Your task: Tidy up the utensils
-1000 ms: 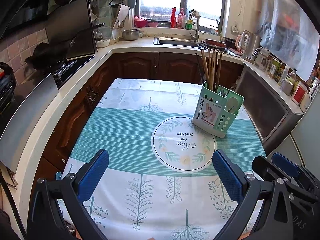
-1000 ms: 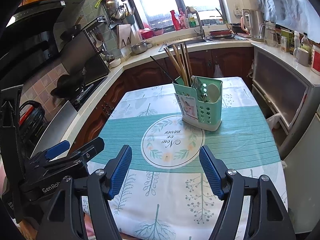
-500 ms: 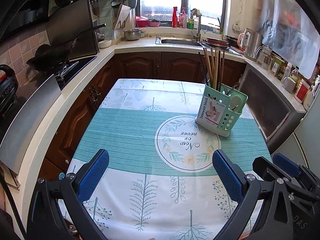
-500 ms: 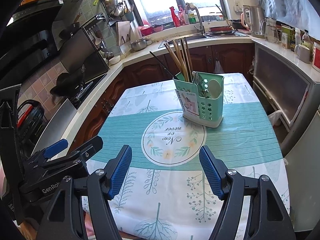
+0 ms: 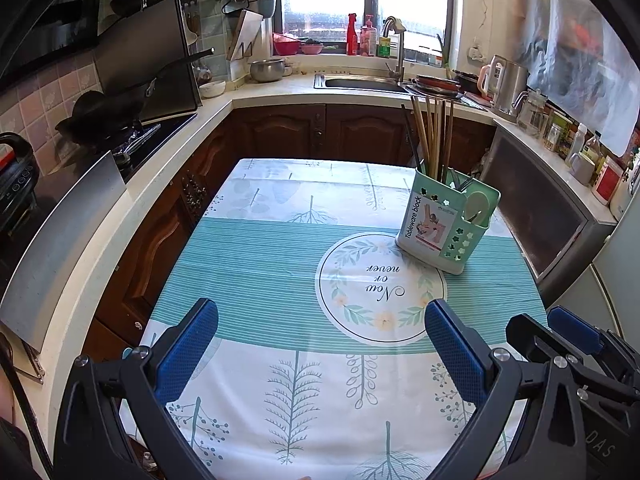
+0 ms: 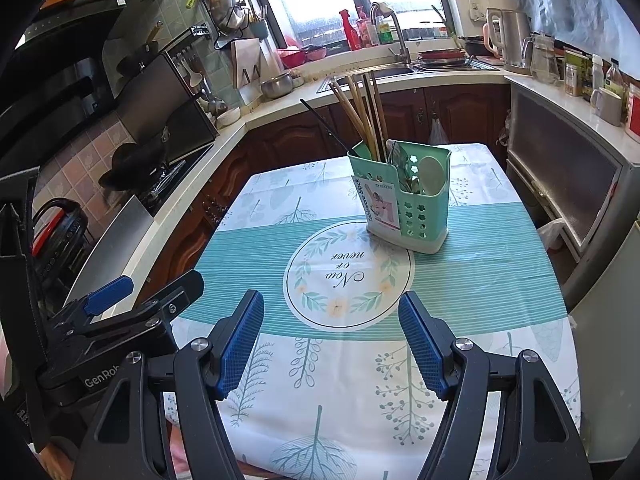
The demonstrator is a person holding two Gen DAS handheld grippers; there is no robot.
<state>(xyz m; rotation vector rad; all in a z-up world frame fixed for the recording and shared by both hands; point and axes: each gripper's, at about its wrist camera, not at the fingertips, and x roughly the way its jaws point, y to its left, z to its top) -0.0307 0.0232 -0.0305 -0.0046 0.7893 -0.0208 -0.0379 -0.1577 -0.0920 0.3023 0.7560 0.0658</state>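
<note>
A mint green tableware holder stands on the far right of the table; it also shows in the right wrist view. Several wooden chopsticks stand in its back compartment, and spoons sit in its front one. My left gripper is open and empty above the table's near part. My right gripper is open and empty, well short of the holder. The left gripper shows in the right wrist view at the left.
The table carries a teal and white cloth with a round motif. Kitchen counters surround it: stove and pans at left, sink at the back, kettle and jars at right. A grey appliance stands right of the table.
Both grippers have drawn back and risen slightly, so the holder looks a little farther and more of the kitchen shows. Both stay open. Nothing on the table has moved.
</note>
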